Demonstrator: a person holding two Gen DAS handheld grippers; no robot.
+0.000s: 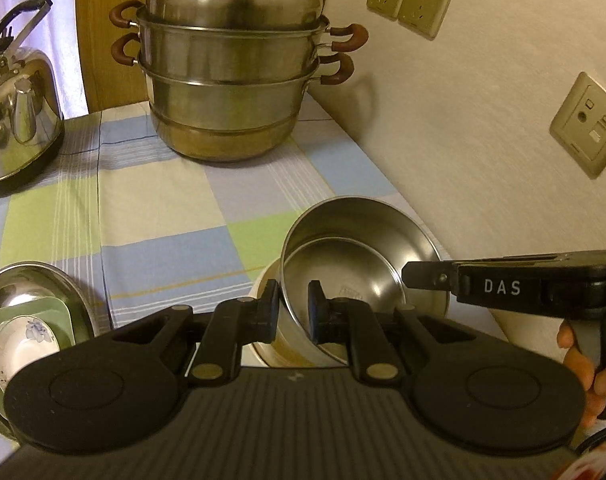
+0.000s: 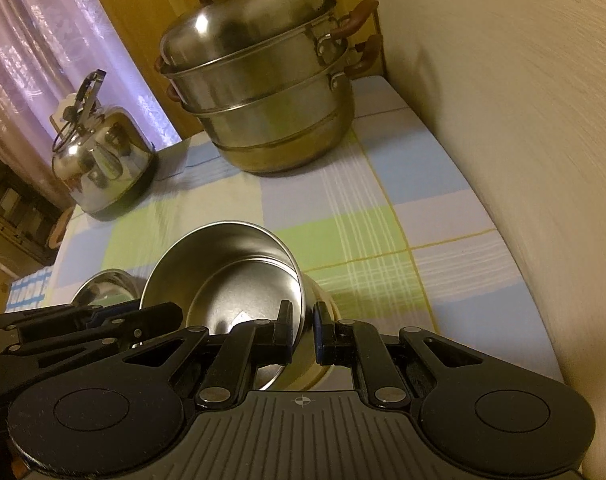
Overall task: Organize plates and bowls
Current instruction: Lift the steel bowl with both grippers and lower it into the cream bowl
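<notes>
Two nested steel bowls (image 1: 367, 220) tilt toward me, and a cream bowl (image 1: 265, 282) shows under them. My left gripper (image 1: 293, 300) is shut on the steel bowls' near left rim, one pad inside and one outside. My right gripper (image 1: 409, 276) comes in from the right, held by a hand, and meets the opposite rim. In the right wrist view the right gripper (image 2: 303, 326) is shut on the right rim of the steel bowls (image 2: 223, 264), and the left gripper (image 2: 115, 316) lies at their left side. Whether the stack touches the checked tablecloth (image 1: 163, 208) is hidden.
A tall steel steamer pot (image 1: 231, 80) stands at the back and a steel kettle (image 1: 19, 120) at the back left. A steel basin (image 1: 69, 292) at the near left holds a green square plate (image 1: 59, 316) and a flowered white bowl (image 1: 23, 340). The wall with sockets (image 1: 587, 124) runs close along the right.
</notes>
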